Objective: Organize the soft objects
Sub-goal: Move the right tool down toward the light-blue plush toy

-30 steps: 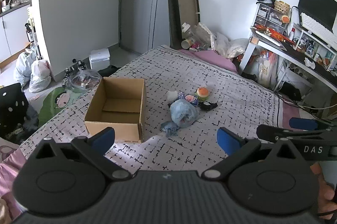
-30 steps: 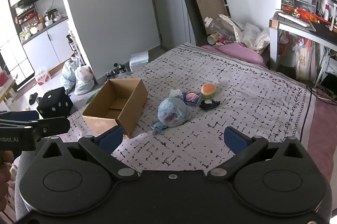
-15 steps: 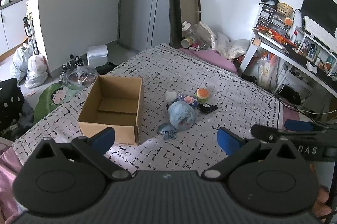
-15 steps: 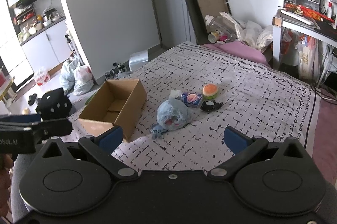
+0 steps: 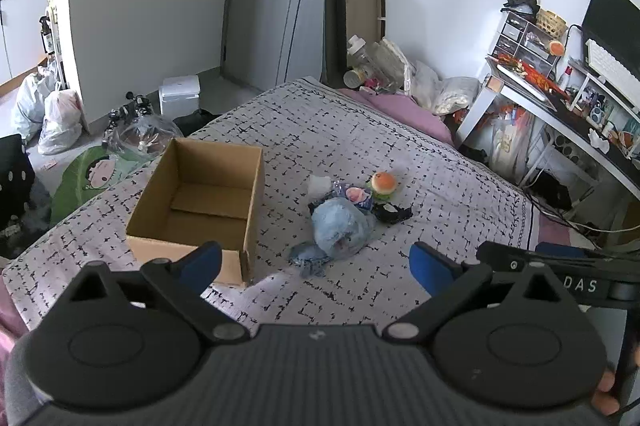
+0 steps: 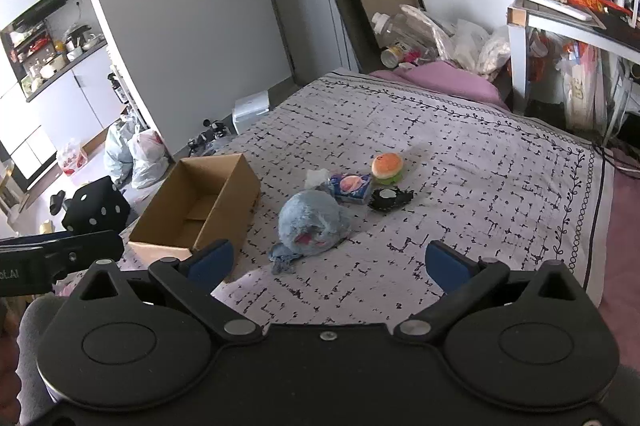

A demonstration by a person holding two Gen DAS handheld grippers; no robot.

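An open, empty cardboard box (image 5: pixel 200 202) (image 6: pixel 200 206) sits on the patterned bed. To its right lies a cluster of soft things: a blue plush (image 5: pixel 340 226) (image 6: pixel 312 222), a burger toy (image 5: pixel 383 182) (image 6: pixel 386 166), a blue packet (image 5: pixel 356 193) (image 6: pixel 352 186), a black item (image 5: pixel 390 213) (image 6: pixel 389 199) and a white piece (image 5: pixel 319 184) (image 6: pixel 316 178). My left gripper (image 5: pixel 316 264) is open and empty, well short of the plush. My right gripper (image 6: pixel 328 262) is open and empty, also short of the plush.
The bedspread (image 5: pixel 440 194) has bare cloth to the right of the cluster. A desk (image 5: pixel 560 106) crowded with items stands at the right. Bags (image 6: pixel 136 154) and a black cube (image 6: pixel 96 210) lie on the floor to the left. Bottles and bags (image 6: pixel 420 38) pile behind the bed.
Both grippers have moved a little forward and higher over the bed; the box and soft things sit slightly lower in view. Nothing was taken hold of.
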